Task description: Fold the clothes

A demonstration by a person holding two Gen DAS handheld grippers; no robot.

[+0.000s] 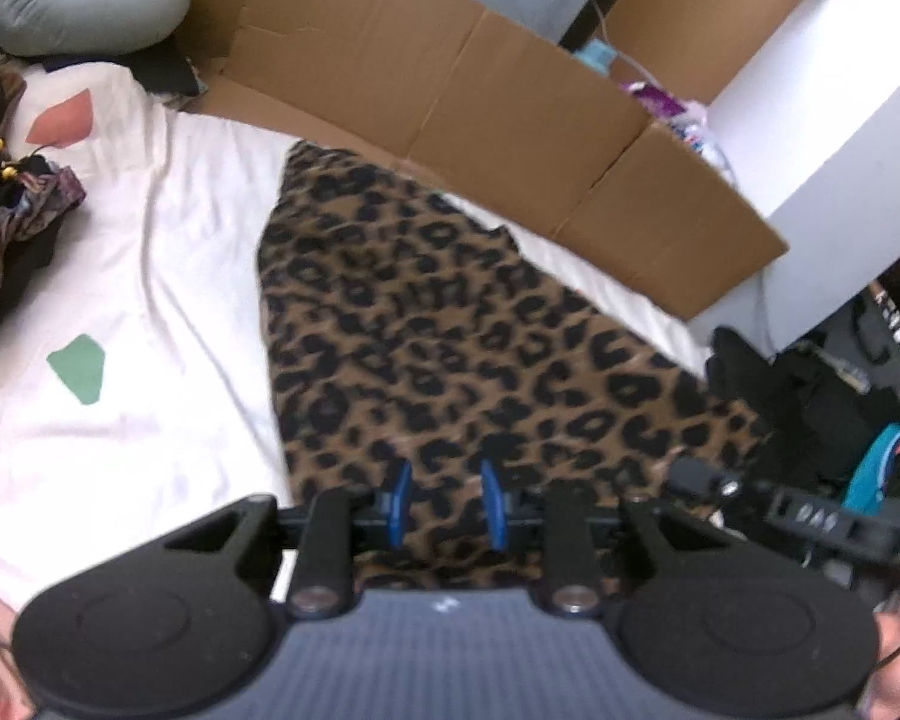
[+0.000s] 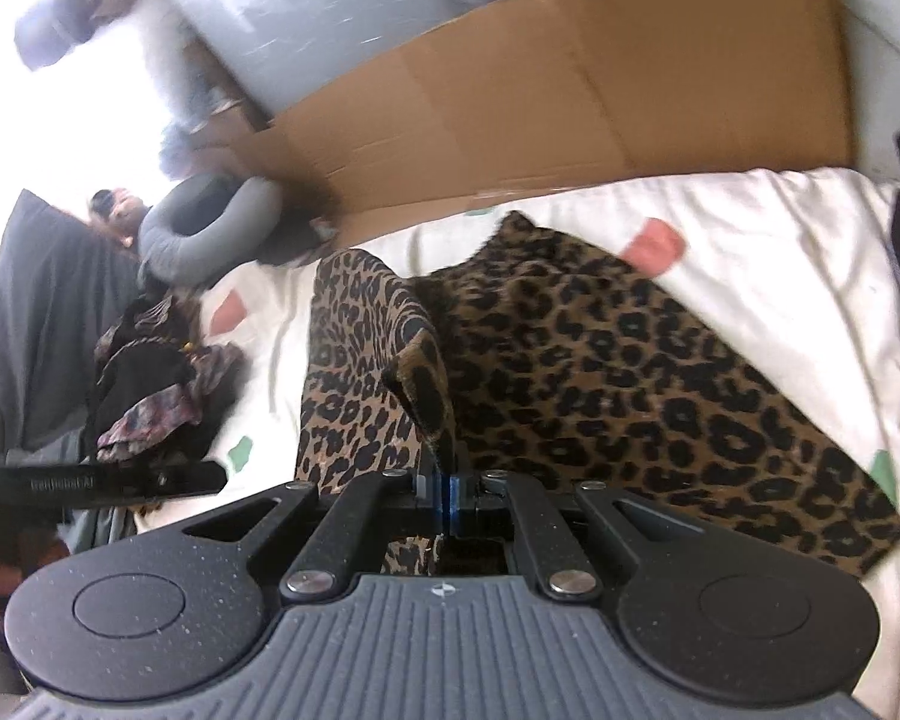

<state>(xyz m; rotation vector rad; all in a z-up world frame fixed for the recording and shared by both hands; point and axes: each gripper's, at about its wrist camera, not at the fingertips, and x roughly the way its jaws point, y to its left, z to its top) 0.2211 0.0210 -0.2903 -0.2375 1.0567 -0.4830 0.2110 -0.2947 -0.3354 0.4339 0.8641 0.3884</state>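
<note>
Left wrist view: one leopard-print garment [image 1: 450, 324] lies spread on a white bedsheet [image 1: 168, 276], running from the near edge of the bed toward a single flattened cardboard box [image 1: 480, 96] that stands along the far side. The left gripper [image 1: 447, 504] hangs just over the near end of the garment. Its two blue fingertips [image 1: 399, 501] stand a little apart with patterned cloth showing in the gap; they are released, not pressing on the fabric. Two coloured patches are printed on the sheet here, one pink and one green. One grey curved pillow [image 1: 84, 6] lies at the far left corner, and one heap of dark, floral clothes [image 1: 12, 210] sits on the left edge of the bed. A part of the other black tool [image 1: 810, 516] enters from the right.

In the right wrist view, the right gripper [image 2: 447, 501] is clenched on the leopard-print garment [image 2: 630, 372]: its two blue fingertips [image 2: 457, 498] are pressed together on a fold of the cloth, which rises from them in a raised ridge [image 2: 414, 360]. The rest of the garment lies flat on the bedsheet [image 2: 780, 252] to the right. The cardboard box [image 2: 570, 96] lines the far side, with the grey pillow [image 2: 204, 228] and the clothes heap [image 2: 150, 384] to the left. This view is blurred, and the far left is washed out by bright light.
</note>
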